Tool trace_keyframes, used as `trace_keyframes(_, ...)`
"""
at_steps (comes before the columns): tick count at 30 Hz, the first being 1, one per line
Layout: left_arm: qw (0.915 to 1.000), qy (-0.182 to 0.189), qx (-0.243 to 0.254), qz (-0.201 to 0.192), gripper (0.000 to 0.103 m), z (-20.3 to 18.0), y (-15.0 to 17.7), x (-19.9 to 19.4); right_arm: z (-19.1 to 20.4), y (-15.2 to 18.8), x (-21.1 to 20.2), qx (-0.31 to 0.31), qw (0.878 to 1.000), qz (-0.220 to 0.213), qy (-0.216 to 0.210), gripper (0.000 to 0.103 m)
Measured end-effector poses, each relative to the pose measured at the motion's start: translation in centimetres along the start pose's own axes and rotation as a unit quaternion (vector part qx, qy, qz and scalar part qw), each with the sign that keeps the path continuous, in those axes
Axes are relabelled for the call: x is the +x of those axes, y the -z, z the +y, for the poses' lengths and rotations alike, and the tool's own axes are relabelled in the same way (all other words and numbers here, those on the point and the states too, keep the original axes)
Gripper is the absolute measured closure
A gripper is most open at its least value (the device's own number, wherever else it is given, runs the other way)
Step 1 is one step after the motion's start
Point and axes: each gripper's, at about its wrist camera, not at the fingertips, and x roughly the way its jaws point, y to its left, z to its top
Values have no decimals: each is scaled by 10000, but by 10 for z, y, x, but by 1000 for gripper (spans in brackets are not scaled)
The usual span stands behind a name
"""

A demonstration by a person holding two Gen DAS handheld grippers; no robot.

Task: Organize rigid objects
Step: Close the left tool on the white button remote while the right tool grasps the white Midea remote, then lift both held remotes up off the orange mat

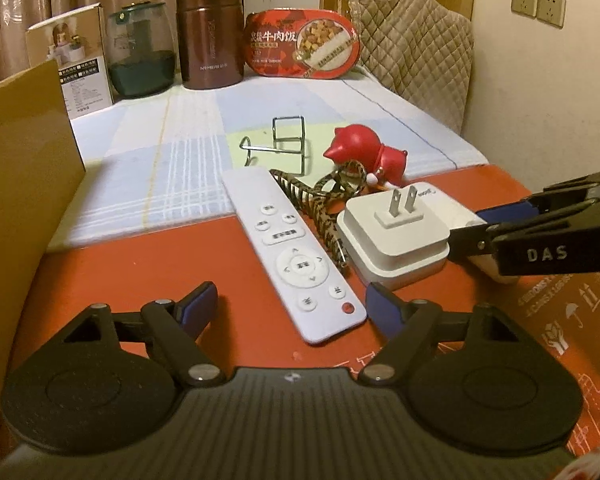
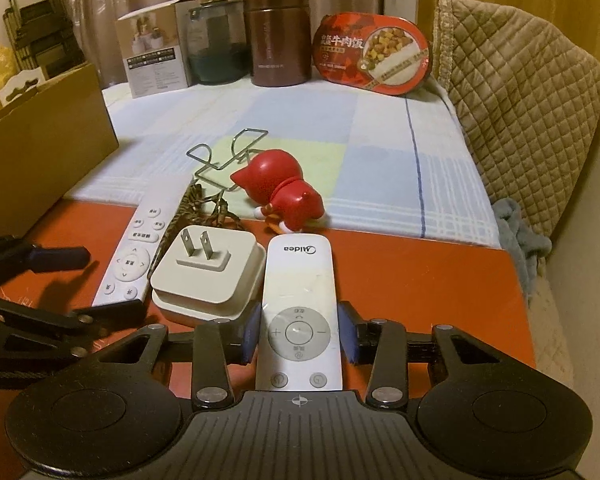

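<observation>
Remote (image 2: 300,312) looks light, hard and smooth; right gripper (image 2: 300,334) squeezes its sides near the round buttons. Left gripper (image 1: 290,300) is wide open, holding nothing.

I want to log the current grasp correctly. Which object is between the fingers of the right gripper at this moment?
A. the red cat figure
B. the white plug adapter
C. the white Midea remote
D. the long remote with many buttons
C: in the right wrist view, the right gripper has its blue pads on both sides of the white Midea remote, while the plug adapter lies free beside it.
</observation>
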Motion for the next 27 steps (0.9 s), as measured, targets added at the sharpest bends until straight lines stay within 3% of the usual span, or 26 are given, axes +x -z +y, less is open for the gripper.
trace_keyframes(3, 10000, -36, -37, -33, 29, -2, -2, 4, -1, 0, -1, 119, 9999, 20, 25, 65)
trace_keyframes(5, 10000, -48, -56, -26, 35, -1, -6, 5, -2, 0, -2, 168, 9998, 32, 35, 65)
trace_keyframes(8, 10000, -27, -10, 0, 61, 1, -8, 4, -1, 0, -4, 201, 9998, 67, 68, 65)
trace_keyframes(10, 9999, -58, -57, 77, 65, 5, -8, 0, 1, 1, -6, 247, 9996, 95, 78, 65)
trace_keyframes(21, 9992, -95, -131, 352, 70, 35, 41, -65, 17, 16, -33, 733, 9963, 385, 208, 65)
trace_keyframes(27, 9991, -12, -113, 400, 70, 39, 64, -97, 50, 40, -55, 981, 9943, 400, 92, 65)
